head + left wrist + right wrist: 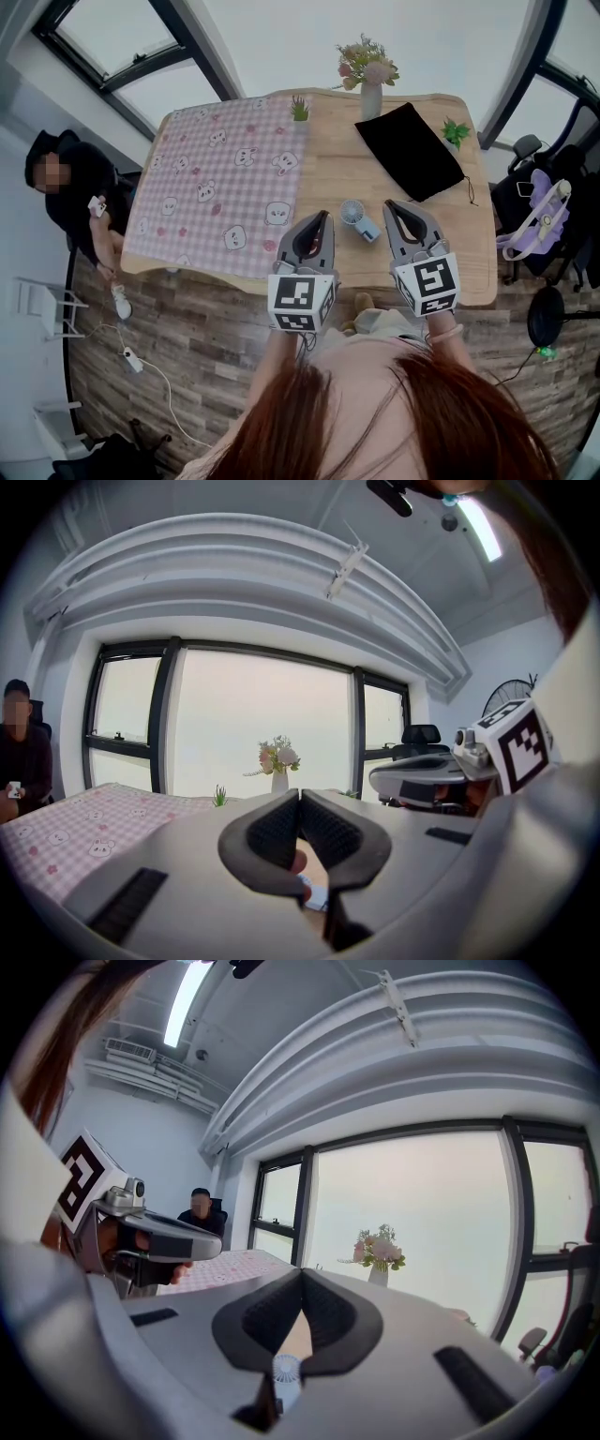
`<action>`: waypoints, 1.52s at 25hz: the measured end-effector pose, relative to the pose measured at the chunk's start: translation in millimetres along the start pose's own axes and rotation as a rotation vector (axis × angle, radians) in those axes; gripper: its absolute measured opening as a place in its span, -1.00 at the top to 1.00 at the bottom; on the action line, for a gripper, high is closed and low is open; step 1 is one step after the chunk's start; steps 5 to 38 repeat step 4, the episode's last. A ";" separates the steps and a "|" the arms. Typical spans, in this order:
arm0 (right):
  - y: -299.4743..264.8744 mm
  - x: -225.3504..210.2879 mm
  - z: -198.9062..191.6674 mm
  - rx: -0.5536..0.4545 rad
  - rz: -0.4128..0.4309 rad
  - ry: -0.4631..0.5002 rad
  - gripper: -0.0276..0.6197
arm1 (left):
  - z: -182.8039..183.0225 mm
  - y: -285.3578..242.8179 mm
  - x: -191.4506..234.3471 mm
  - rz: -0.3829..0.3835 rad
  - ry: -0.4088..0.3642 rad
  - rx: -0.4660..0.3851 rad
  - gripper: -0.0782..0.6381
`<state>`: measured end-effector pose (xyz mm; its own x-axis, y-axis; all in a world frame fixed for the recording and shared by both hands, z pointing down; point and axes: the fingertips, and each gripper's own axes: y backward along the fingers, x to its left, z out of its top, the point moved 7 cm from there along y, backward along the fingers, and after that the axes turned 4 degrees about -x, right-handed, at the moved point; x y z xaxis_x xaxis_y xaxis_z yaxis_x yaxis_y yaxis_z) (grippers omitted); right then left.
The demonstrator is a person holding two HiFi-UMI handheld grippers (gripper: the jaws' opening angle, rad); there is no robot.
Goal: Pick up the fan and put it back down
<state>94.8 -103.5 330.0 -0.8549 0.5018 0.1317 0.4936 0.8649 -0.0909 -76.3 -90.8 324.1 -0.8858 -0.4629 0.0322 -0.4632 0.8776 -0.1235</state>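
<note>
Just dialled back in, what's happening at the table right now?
A person holds the left gripper and right gripper over the near side of the wooden table, both shut and empty. In the head view, the small fan lies on the wood between the two grippers. Neither gripper is holding it.

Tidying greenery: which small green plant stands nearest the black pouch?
The right-hand plant, beside the pouch; the other plant stands by the pink cloth.
</note>
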 end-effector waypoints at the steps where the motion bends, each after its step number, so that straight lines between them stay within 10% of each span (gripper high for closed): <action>1: -1.2 -0.7 -0.2 0.000 0.001 0.000 0.91 | -0.2 -1.2 0.3 0.001 0.000 0.001 0.74; 38: -5.8 -3.4 -0.4 -0.001 0.005 0.003 0.91 | -0.4 -5.6 1.8 0.002 -0.001 0.003 0.74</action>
